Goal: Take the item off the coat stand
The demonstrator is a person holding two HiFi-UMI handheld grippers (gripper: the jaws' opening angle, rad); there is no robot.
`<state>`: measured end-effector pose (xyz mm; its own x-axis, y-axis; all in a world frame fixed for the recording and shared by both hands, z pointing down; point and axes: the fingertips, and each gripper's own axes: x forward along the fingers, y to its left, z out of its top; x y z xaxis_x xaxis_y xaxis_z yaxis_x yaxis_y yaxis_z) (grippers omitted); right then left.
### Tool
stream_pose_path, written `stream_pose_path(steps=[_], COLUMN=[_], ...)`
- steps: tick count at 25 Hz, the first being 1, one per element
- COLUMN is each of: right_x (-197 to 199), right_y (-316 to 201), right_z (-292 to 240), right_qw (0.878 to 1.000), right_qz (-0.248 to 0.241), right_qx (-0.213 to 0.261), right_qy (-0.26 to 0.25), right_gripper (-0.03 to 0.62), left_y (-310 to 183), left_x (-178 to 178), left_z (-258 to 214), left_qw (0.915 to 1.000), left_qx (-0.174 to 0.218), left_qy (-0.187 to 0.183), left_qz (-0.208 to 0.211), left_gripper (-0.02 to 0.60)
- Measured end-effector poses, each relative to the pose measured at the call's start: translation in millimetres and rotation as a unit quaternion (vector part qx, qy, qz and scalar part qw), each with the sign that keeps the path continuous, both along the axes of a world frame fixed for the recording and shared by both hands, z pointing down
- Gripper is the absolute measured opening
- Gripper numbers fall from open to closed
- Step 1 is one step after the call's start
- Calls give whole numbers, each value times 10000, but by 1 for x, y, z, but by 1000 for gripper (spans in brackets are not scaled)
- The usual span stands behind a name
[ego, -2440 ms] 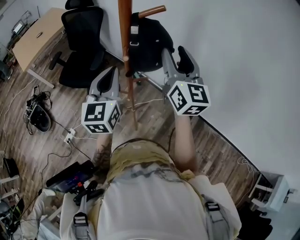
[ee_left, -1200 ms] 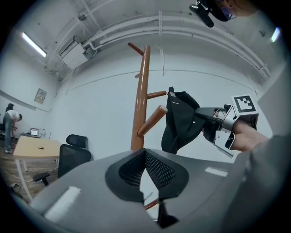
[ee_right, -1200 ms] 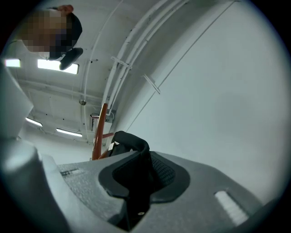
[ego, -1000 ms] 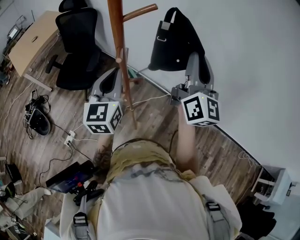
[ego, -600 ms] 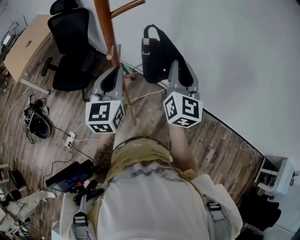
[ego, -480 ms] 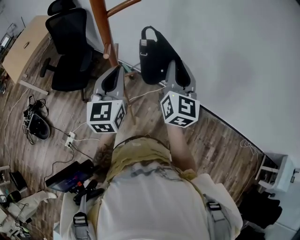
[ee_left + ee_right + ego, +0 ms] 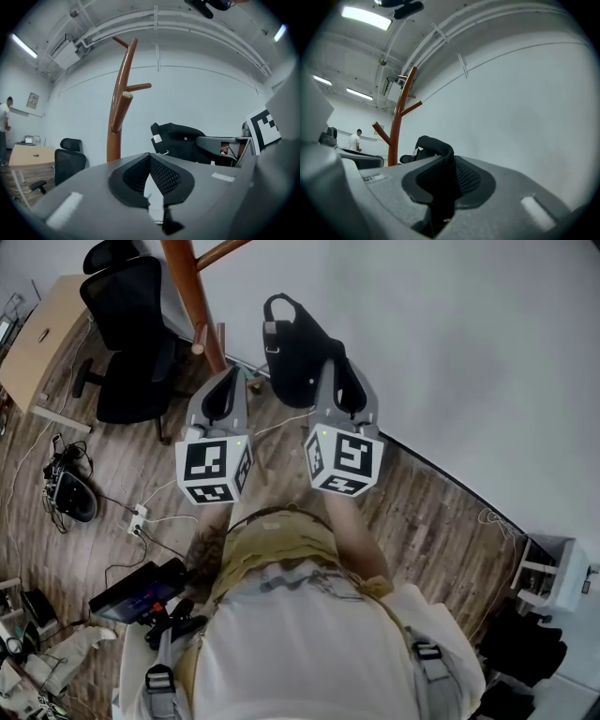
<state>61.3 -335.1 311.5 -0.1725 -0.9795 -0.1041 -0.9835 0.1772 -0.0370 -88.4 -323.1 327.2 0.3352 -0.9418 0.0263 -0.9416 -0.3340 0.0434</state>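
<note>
The black bag (image 7: 295, 352) hangs free of the brown wooden coat stand (image 7: 192, 296), a little to its right. My right gripper (image 7: 333, 371) is shut on the bag's black strap (image 7: 436, 145), which runs down between the jaws in the right gripper view. My left gripper (image 7: 225, 382) is shut with nothing in it, just in front of the stand's pole. In the left gripper view the stand (image 7: 117, 112) rises ahead with bare pegs, and the bag (image 7: 176, 140) hangs at its right. The right gripper view shows the stand (image 7: 396, 131) behind the bag.
A black office chair (image 7: 131, 324) and a wooden desk (image 7: 42, 334) stand to the left of the stand. Cables and a power strip (image 7: 139, 517) lie on the wood floor. A white wall runs along the right. A person (image 7: 355, 139) stands far off.
The right gripper lifted the bag off the stand's peg, swung it right, then brought it left and nearer. The left gripper has stayed near the pole.
</note>
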Motion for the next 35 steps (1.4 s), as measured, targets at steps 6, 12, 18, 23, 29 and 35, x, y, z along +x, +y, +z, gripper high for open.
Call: stream_pose_path(steps=[6,12,18,23,29,35], right_x=[-10,-17,-15,-14,-14,-13], right_y=[3,6,9,10,9,7], right_z=[2,4,6,6,9,11], right_qw=[9998,9995,9994,9994,9994,9992], right_qz=[-102,-201,-168,-160,-142,-179], right_qx=[-11,-48,-35,-64,-100,-160], right_qy=[162,253,295,308,311,307], right_gripper=[54,52,51,51,51,51], left_y=[1,1,3,3,4,2], left_x=[-2,-2,0,1,0,1], left_z=[2,3,5,4,5,4], left_qw=[10000,9999,10000,10000,10000,10000], left_qx=[4,-12,-8,-11,-26,-31], left_qy=[-67,-82,-91,-80,-59,-60], left_qz=[-46,-60,-23,-13,14,14], left_gripper=[-2,-2,-2,-2,-2,-2])
